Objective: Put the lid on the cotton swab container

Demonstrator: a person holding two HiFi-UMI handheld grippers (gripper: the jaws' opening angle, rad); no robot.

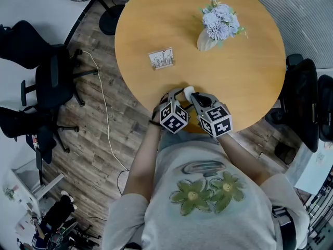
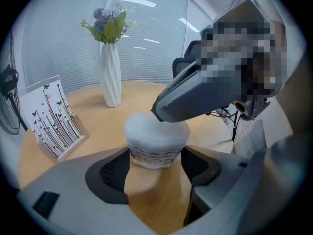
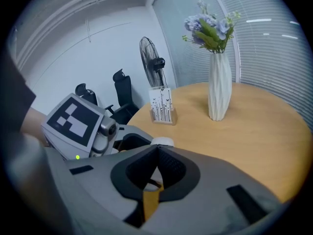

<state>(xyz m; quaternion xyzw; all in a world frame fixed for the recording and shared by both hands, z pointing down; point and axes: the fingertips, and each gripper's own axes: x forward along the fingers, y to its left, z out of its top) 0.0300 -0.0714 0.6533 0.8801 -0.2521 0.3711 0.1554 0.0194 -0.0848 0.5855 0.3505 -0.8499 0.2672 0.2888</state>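
Nearest the camera, both forearms are stretched forward from the body and brought together over the near rim of the round wooden table point(image 1: 250, 82), so that the two marker cubes sit side by side and both tools are tilted downward toward the tabletop. The left gripper point(image 2: 155, 166) is held with its jaws spread wide, and the cotton swab container point(image 2: 155, 154) is seen standing upright on the table between them; the dark pads point(image 2: 115, 173) appear to be laid against its two sides, so the container is gripped at its labelled lower wall. The lid point(image 2: 156, 127), a frosted white cap, is seated on top of the container. The right gripper point(image 3: 157, 151) is brought in from the right with its jaws fully together and nothing caught between them, and its closed tip is set against the upper right edge of the lid. Farther across the table, a card stand point(image 1: 161, 58) printed with stems and butterflies is placed left of centre, well apart from the container. Beyond it, a ribbed white vase point(image 2: 110, 77) of pale flowers point(image 1: 220, 21) is set toward the far right. Off the table, black office chairs point(image 1: 49, 77) and a standing fan point(image 3: 150, 58) are seen on the floor.
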